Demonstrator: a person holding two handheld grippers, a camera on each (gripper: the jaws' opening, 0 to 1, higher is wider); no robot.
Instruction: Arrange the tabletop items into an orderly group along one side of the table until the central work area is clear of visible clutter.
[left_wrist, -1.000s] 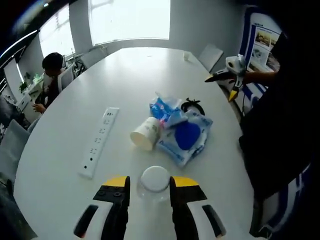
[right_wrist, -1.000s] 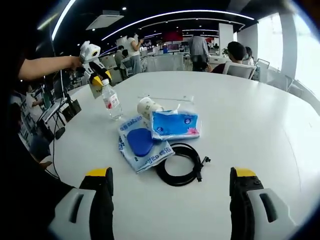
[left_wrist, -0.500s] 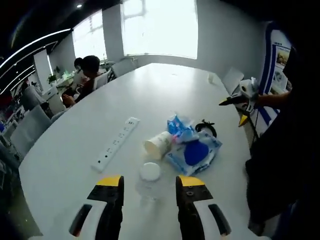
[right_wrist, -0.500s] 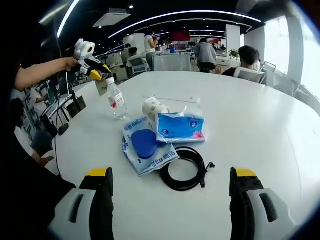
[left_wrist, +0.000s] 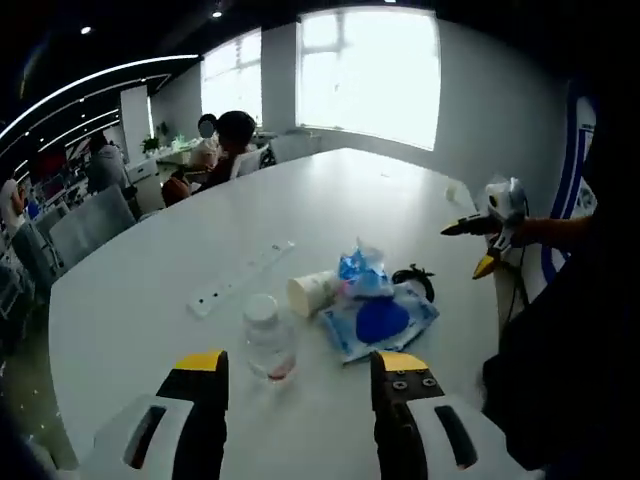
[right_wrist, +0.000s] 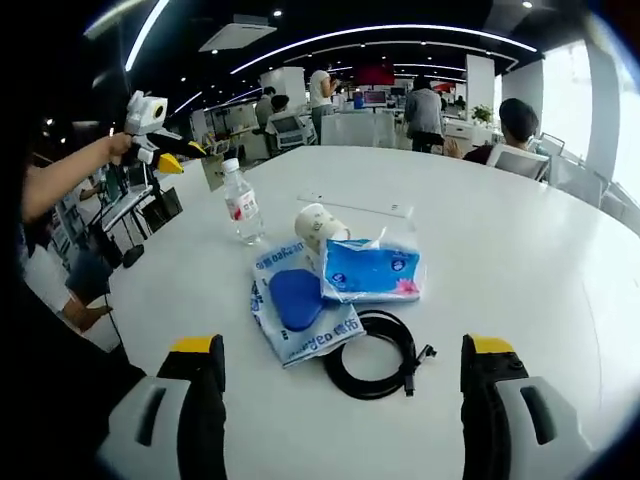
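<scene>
Open-plan office, big white bench (left_wrist: 150, 290). The water bottle (left_wrist: 268, 338) stands upright at 12 o'clock just ahead of the left gripper (left_wrist: 299, 368), jaws spread, empty. Right gripper (right_wrist: 340, 352) also wide open; cable coil (right_wrist: 372, 353) sits nearest it, at 12.

Clear plastic bottle (left_wrist: 268, 338); glossy wipes pack (right_wrist: 302, 305); smooth white table (right_wrist: 520, 240).

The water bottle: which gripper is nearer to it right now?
Left. The left gripper is open just short of the water bottle, which stands upright ahead of it. The right gripper is open beyond the coiled cable and packets.
</scene>
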